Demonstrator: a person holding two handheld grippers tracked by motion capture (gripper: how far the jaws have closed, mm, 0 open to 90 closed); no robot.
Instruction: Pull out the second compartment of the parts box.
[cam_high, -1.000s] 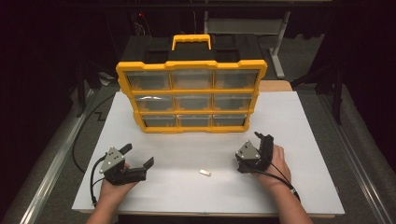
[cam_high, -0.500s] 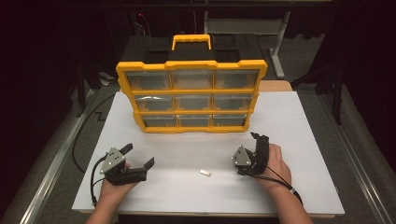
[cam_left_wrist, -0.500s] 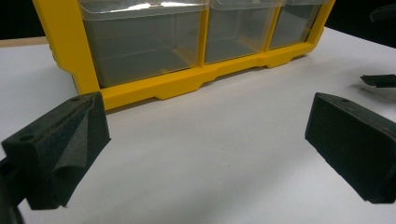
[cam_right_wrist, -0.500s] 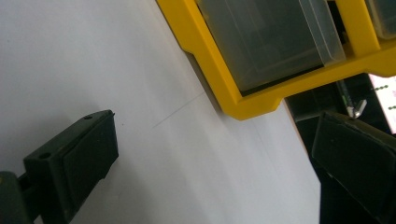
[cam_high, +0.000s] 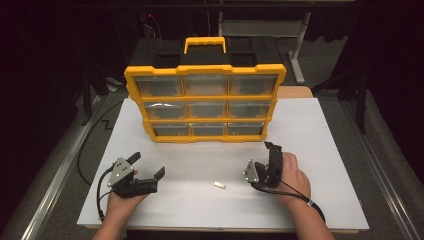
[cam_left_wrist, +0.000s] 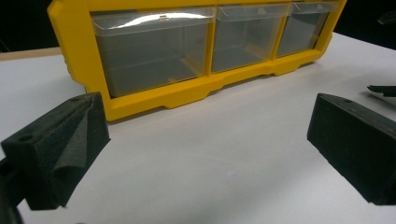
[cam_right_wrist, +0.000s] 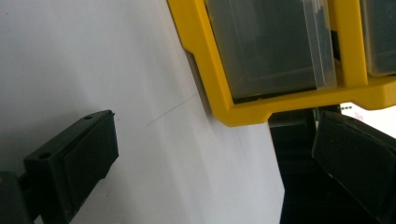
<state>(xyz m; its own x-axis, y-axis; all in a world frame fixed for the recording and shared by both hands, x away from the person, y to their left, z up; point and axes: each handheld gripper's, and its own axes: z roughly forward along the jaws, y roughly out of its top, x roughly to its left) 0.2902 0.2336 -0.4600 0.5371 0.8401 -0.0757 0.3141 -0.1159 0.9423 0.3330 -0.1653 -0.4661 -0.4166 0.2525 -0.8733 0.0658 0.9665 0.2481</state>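
A yellow organizer (cam_high: 205, 106) with clear drawers and a black back stands upright at the far middle of the white board (cam_high: 320, 135). A small white piece (cam_high: 218, 185) lies flat on the board between my hands. My left gripper (cam_high: 148, 165) rests near the front left, open and holding nothing, its jaws pointing toward the organizer. In the left gripper view the open left gripper (cam_left_wrist: 205, 144) faces the organizer's bottom drawer row (cam_left_wrist: 154, 51). My right gripper (cam_high: 270, 153) sits right of the white piece, rolled on its side. The right gripper (cam_right_wrist: 215, 158) is open around bare board below the organizer's corner (cam_right_wrist: 233, 114).
The board's front edge (cam_high: 225, 228) lies just under both wrists. Grey metal rails (cam_high: 55, 175) run along the table's sides. A cable (cam_high: 87, 145) trails from the left gripper off the board. The surroundings are dark.
My right gripper has shifted slightly left, toward the small white piece. The left gripper has barely moved.
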